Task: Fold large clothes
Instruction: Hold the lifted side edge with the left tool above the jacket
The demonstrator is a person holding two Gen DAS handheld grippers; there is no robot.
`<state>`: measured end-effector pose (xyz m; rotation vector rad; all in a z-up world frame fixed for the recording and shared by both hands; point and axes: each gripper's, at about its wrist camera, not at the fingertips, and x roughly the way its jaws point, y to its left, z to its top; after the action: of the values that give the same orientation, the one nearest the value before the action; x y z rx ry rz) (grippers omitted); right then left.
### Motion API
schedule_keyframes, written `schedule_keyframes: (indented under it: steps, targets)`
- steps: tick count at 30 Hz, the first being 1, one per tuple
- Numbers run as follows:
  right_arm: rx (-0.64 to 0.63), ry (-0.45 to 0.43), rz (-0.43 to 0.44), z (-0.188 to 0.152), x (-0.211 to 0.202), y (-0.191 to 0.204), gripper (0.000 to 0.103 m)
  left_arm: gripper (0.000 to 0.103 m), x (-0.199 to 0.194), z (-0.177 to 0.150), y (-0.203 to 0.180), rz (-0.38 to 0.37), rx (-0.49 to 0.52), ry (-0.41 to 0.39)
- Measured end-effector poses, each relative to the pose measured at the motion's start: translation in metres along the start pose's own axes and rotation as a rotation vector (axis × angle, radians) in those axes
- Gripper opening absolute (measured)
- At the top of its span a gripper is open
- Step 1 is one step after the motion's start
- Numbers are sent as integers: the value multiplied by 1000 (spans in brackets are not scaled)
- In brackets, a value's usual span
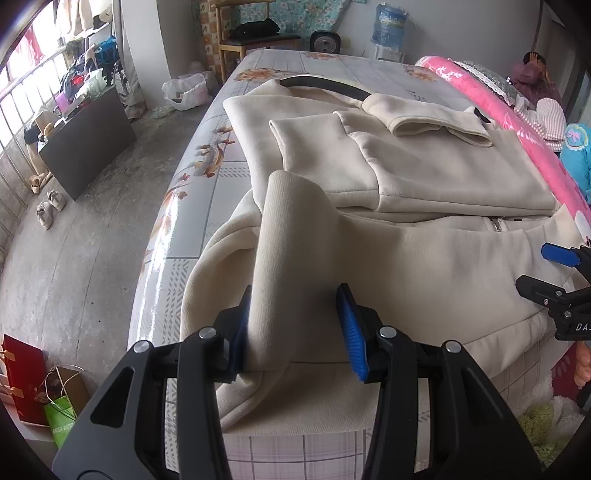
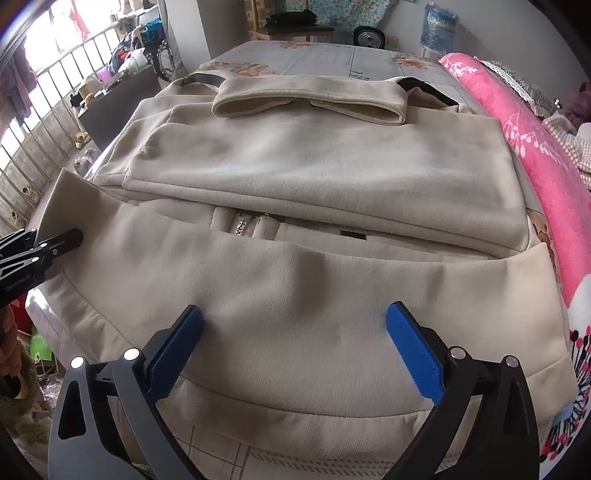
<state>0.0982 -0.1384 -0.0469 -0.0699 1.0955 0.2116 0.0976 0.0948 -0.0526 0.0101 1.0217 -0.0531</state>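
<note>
At the far left of the left wrist view a barred window (image 1: 26,92) lets in daylight, with clothes hanging (image 1: 79,79) along its rail. Below it a dark cabinet (image 1: 86,147) stands on the bare grey concrete floor (image 1: 85,258), a pair of pale shoes (image 1: 51,208) beside it. Near the bottom left corner are a red box (image 1: 20,380) and a green paper bag (image 1: 62,417). A white plastic bag (image 1: 186,90) sits on the floor by the far corner of the bed.

The bed (image 1: 207,162) fills the middle of both views, covered with a glossy grey checked sheet printed with orange flowers. On it lies the cream jacket (image 1: 424,173), its far part already doubled over with a sleeve cuff across the top, the zipper (image 2: 243,225) showing under the fold. The near hem hangs toward the bed's front edge.

The left tool (image 1: 295,325) has its blue pads closed on a raised fold of the jacket's left edge, lifted clear of the sheet. The right tool (image 2: 295,347) stands wide open above the jacket's near part, nothing between its pads.

Behind the bed are a wooden chair (image 1: 255,40) with a black bag on it, a small fan (image 1: 325,42) and a blue water bottle (image 1: 388,24). Along the bed's right side runs a pink flowered blanket (image 1: 517,122).
</note>
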Motion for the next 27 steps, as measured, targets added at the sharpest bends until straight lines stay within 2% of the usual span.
schedule_keyframes:
  steps: [5,11,21,27]
  targets:
    - [5,-17,-2,-2,-1,-1,97,43,0,1,-1,2,-3,3]
    - [17,9,5,2,1,-3,97,43,0,1,-1,4,2,10]
    - [18,11,-4,2,2,-2,97,44,3,1,5,-30,-28,21]
    - [19,10,-5,1,2,-1,97,45,3,1,5,-22,-21,16]
